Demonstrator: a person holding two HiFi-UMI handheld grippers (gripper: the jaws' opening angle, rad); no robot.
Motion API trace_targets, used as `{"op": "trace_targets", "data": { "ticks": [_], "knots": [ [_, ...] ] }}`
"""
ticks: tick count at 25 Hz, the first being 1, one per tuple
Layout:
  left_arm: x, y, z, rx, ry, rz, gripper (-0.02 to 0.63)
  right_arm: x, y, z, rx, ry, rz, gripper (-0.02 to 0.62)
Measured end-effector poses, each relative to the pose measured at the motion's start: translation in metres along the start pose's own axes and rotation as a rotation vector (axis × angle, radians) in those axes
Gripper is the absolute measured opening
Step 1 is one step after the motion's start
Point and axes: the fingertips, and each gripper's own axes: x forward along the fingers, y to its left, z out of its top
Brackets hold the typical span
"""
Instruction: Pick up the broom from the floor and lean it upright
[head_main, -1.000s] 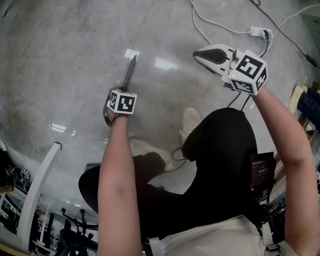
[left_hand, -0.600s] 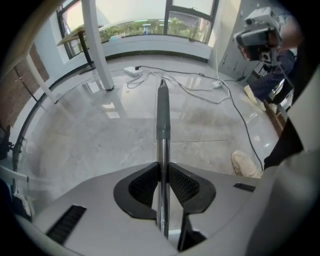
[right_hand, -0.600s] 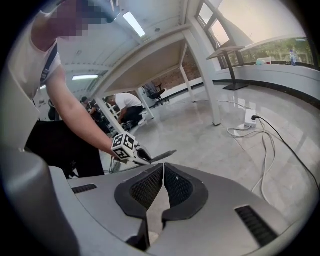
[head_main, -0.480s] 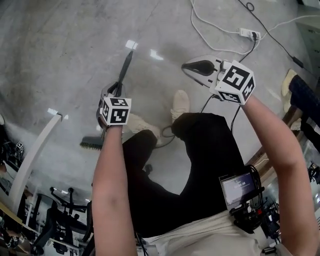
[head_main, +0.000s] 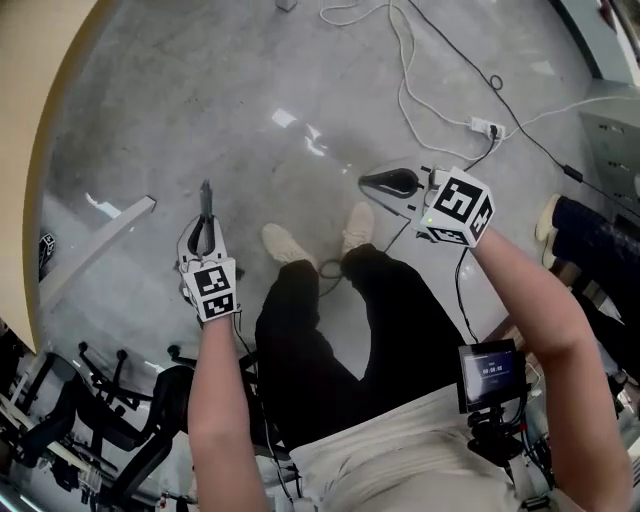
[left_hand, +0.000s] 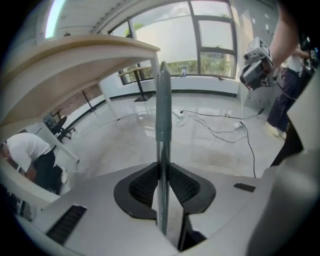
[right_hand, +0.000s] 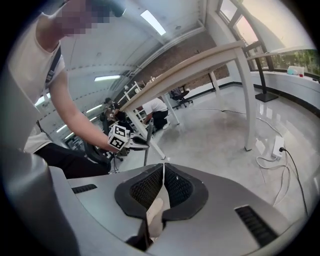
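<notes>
My left gripper (head_main: 205, 224) is shut on the broom handle (head_main: 205, 196), a thin metal pole with a grey grip end that sticks out past the jaws. In the left gripper view the handle (left_hand: 163, 105) stands straight up between the pads (left_hand: 182, 185), with the left gripper (left_hand: 162, 169) clamped on it. The broom's brush end is hidden. My right gripper (head_main: 374, 183) hangs to the right above the person's feet, shut and holding nothing; its tips (right_hand: 163, 167) touch. From the right gripper view the left gripper (right_hand: 131, 142) and handle (right_hand: 148, 134) show at the left.
White cables and a power strip (head_main: 483, 127) lie on the glossy grey floor ahead. A white table leg (head_main: 95, 240) slants at the left under a beige desk (left_hand: 90, 50). Office chairs (head_main: 130, 420) stand behind. The person's shoes (head_main: 285, 243) are between the grippers. Another person crouches nearby (left_hand: 30, 160).
Both grippers have risen well above the floor. The handle has come up with the left gripper and tilted toward upright; the brush seen half a second ago is out of sight.
</notes>
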Motion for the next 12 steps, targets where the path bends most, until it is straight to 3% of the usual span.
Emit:
{"op": "trace_targets", "data": {
  "ticks": [7, 12],
  "knots": [
    [-0.078, 0.044, -0.003, -0.183, -0.076, 0.119, 0.071, 0.003, 0.034, 0.051, -0.045, -0.003, 0.067, 0.018],
    [-0.126, 0.072, -0.010, -0.397, -0.106, 0.267, 0.072, 0.007, 0.063, 0.083, -0.077, 0.003, 0.120, 0.018]
  ]
}}
